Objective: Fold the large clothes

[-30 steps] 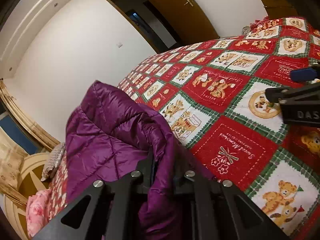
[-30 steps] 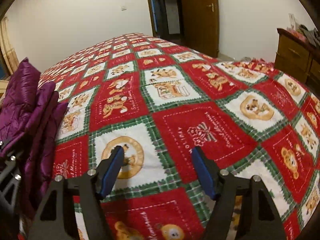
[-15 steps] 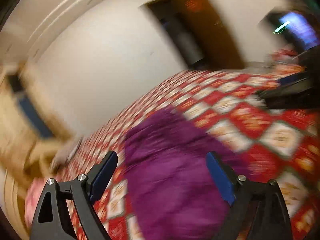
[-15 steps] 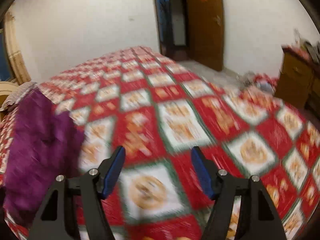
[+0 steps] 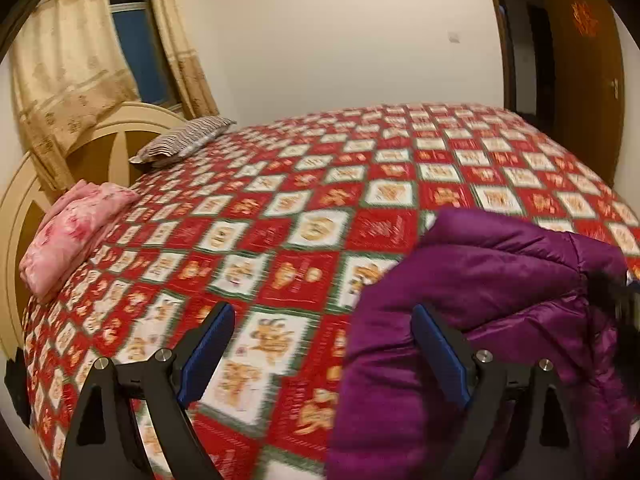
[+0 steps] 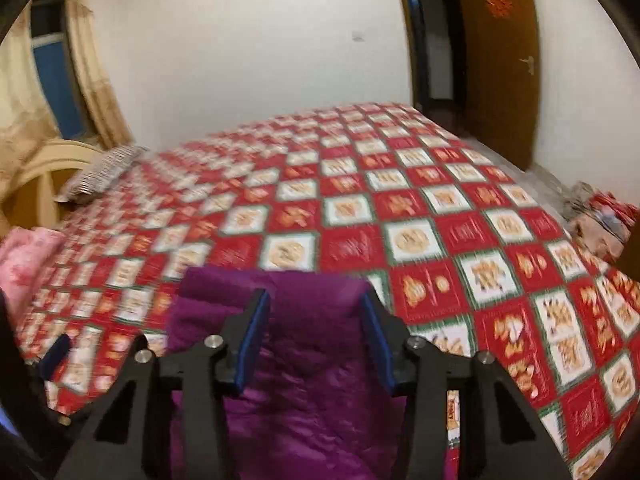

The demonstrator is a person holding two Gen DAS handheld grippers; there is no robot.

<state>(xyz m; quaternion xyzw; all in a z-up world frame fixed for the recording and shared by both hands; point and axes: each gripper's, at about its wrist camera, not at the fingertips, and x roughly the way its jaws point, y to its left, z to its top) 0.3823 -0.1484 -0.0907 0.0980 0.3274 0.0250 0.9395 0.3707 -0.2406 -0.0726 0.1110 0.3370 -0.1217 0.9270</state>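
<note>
- Left wrist view: the left tool (image 5: 322,346) is seen with jaws spread wide and nothing between them; bare quilt (image 5: 304,208) shows in the gap.
- The purple jacket (image 5: 500,304) is bunched on the bed at lower right, on the quilt. The tool's right-hand finger (image 5: 438,350) is seen in front of the jacket's left edge; contact cannot be told.
- A dark blurred shape is noted at the right edge over the jacket; it cannot be identified.
- A pink bundle (image 5: 74,232) lies at the quilt's left edge by the headboard (image 5: 100,140); a striped pillow (image 5: 184,140) lies farther back. Curtains (image 5: 68,72) hang behind, and a door (image 5: 580,72) stands at right.
- Right wrist view: the right tool (image 6: 316,338) is held with jaws spread, directly above the jacket (image 6: 296,380), which fills the gap and the lower centre of the frame. No pinch is seen; whether the fingers touch the cloth cannot be told.
- A blue pad of the left tool (image 6: 56,356) is visible at lower left, just beside the jacket.
- The quilt (image 6: 400,208) extends beyond; pillow (image 6: 100,172) and pink bundle (image 6: 24,260) are at left, door (image 6: 496,64) at right.
</note>
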